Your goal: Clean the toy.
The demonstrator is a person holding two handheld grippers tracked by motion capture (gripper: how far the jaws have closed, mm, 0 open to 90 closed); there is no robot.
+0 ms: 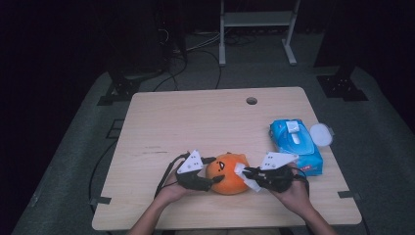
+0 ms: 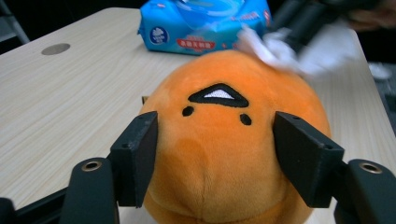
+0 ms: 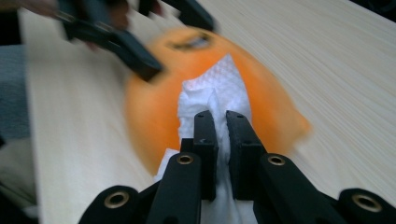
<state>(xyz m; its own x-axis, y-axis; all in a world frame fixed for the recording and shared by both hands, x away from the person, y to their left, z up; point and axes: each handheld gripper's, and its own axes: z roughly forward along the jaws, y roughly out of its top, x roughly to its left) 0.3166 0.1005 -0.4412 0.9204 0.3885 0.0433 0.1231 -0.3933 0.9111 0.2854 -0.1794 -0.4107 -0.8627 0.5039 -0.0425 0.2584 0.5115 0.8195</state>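
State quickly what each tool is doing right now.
Left tool: closed on the round orange plush toy.
Right tool: closed on a white paper wipe.

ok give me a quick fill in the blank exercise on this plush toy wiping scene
1. The left gripper has its jaws on either side of the ____ plush toy.
2. The right gripper is shut on a white ____, pressed against the toy.
3. The blue wipes pack lies on the table on the side of the person's ____ hand.
4. The wipes pack has its lid ____.

Missing words: orange; wipe; right; open
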